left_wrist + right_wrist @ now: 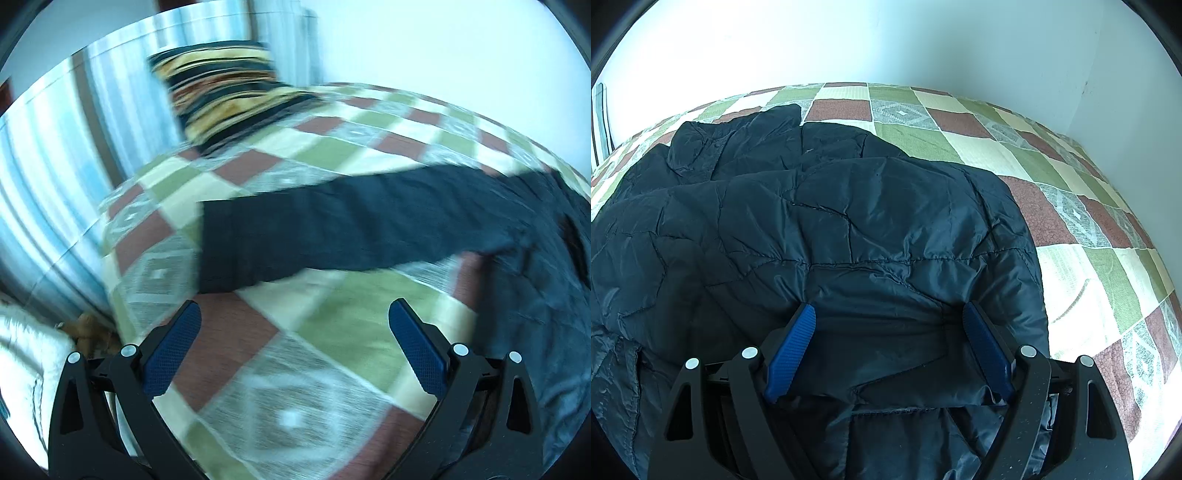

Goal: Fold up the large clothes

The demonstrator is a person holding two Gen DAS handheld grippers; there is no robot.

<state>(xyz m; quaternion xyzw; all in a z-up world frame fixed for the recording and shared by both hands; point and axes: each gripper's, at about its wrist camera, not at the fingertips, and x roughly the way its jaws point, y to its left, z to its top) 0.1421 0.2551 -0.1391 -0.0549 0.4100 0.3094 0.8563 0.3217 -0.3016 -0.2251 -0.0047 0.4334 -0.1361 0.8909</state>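
On your left, the left gripper point(294, 314) hangs over the checked bedspread point(343, 325) with its jaws wide apart and nothing between them; a dark sleeve point(332, 229) lies stretched across the bed just beyond, and a striped pillow point(225, 88) sits farther back. To your right, the right gripper point(889, 314) stands spread wide, its blue pads point(792, 350) resting against the dark quilted jacket point(831, 229) spread on the bed.

jacket point(849, 229): glossy quilted cloth | bedspread point(1089, 236): matt woven cloth | fingers point(792, 350): ribbed blue pads
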